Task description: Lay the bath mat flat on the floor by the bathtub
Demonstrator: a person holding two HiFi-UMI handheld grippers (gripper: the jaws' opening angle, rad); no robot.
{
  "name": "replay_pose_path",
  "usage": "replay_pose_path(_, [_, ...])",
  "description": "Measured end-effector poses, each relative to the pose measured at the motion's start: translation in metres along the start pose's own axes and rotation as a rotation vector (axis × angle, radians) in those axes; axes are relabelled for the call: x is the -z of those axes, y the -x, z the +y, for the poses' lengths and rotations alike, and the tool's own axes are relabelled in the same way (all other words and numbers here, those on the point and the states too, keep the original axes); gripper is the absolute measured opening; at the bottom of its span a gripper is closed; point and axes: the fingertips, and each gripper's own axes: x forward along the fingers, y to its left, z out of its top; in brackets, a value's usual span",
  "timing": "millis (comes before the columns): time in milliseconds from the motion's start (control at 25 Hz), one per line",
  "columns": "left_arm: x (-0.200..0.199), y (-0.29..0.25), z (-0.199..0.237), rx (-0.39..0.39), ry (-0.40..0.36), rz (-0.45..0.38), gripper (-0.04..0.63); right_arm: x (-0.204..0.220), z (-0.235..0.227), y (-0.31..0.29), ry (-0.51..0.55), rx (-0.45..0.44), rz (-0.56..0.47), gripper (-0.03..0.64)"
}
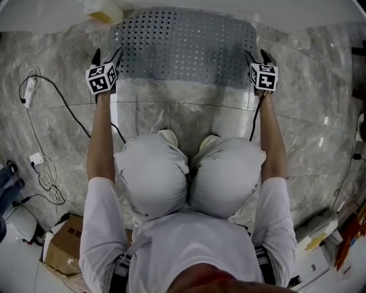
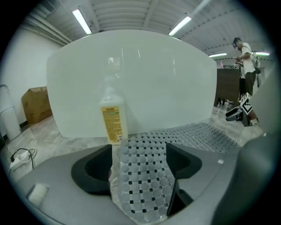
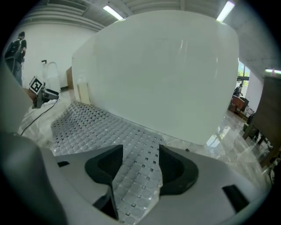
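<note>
The grey perforated bath mat lies spread on the marble floor against the white bathtub. My left gripper is at the mat's near left corner and my right gripper at its near right corner. In the left gripper view the jaws stand wide, with a mat corner lying loose between them and the tub wall ahead. The right gripper view shows the same: wide jaws with the mat between them, not pinched.
A bottle with a yellow label stands at the tub's left end. Cables and a power strip lie on the floor to the left. A cardboard box sits behind me on the left. My knees are just behind the mat.
</note>
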Motion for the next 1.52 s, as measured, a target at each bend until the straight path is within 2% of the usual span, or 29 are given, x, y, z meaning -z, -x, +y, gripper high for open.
replay_pose_path(240, [-0.029, -0.006, -0.025, 0.045, 0.044, -0.080, 0.379, -0.040, 0.032, 0.007, -0.001, -0.067, -0.107, 0.248])
replay_pose_path(360, [-0.029, -0.019, -0.025, 0.076, 0.074, -0.071, 0.379, -0.050, 0.046, 0.008, 0.003, -0.103, -0.142, 0.241])
replay_pose_path(520, [-0.016, -0.049, -0.005, 0.105, 0.106, -0.008, 0.379, -0.061, 0.066, 0.011, 0.029, -0.145, -0.199, 0.225])
replay_pose_path(680, [0.001, -0.084, 0.018, 0.140, 0.132, 0.089, 0.379, -0.067, 0.088, 0.013, 0.034, -0.196, -0.250, 0.221])
replay_pose_path(840, [0.019, -0.119, 0.024, 0.259, 0.234, 0.206, 0.380, -0.069, 0.106, 0.012, 0.001, -0.236, -0.290, 0.210])
replay_pose_path(920, [0.026, -0.133, 0.020, 0.330, 0.241, 0.266, 0.382, -0.066, 0.115, 0.009, 0.000, -0.258, -0.291, 0.209])
replay_pose_path(1000, [0.029, -0.142, 0.020, 0.362, 0.247, 0.301, 0.375, -0.063, 0.124, 0.007, 0.012, -0.280, -0.284, 0.207])
replay_pose_path(1040, [0.029, -0.143, 0.023, 0.358, 0.243, 0.301, 0.329, -0.062, 0.127, 0.006, 0.018, -0.286, -0.281, 0.207])
replay_pose_path(1080, [0.027, -0.143, 0.027, 0.349, 0.226, 0.287, 0.261, -0.062, 0.128, 0.005, 0.020, -0.288, -0.281, 0.207])
replay_pose_path(1120, [0.023, -0.142, 0.030, 0.343, 0.197, 0.255, 0.223, -0.063, 0.128, 0.004, 0.016, -0.288, -0.282, 0.205])
replay_pose_path(1200, [0.009, -0.134, 0.027, 0.346, 0.109, 0.144, 0.211, -0.065, 0.124, 0.003, -0.004, -0.281, -0.289, 0.201])
replay_pose_path(1240, [0.001, -0.127, 0.023, 0.337, 0.034, 0.070, 0.202, -0.066, 0.121, 0.003, -0.013, -0.278, -0.294, 0.199])
replay_pose_path(1280, [-0.007, -0.117, 0.016, 0.314, -0.071, -0.010, 0.175, -0.068, 0.120, 0.003, -0.019, -0.275, -0.299, 0.198])
replay_pose_path(1320, [-0.015, -0.105, 0.008, 0.279, -0.196, -0.086, 0.103, -0.069, 0.118, 0.004, -0.023, -0.273, -0.303, 0.196])
replay_pose_path(1360, [-0.021, -0.095, -0.003, 0.241, -0.304, -0.145, 0.086, -0.070, 0.117, 0.005, -0.025, -0.272, -0.307, 0.195])
replay_pose_path(1400, [-0.022, -0.088, -0.012, 0.210, -0.361, -0.172, 0.051, -0.071, 0.116, 0.005, -0.028, -0.271, -0.310, 0.195])
replay_pose_path(1440, [-0.019, -0.086, -0.017, 0.181, -0.366, -0.164, 0.043, -0.072, 0.114, 0.006, -0.031, -0.270, -0.312, 0.193])
replay_pose_path(1520, [-0.005, -0.093, -0.013, 0.111, -0.332, -0.092, 0.048, -0.072, 0.111, 0.007, -0.036, -0.265, -0.316, 0.192])
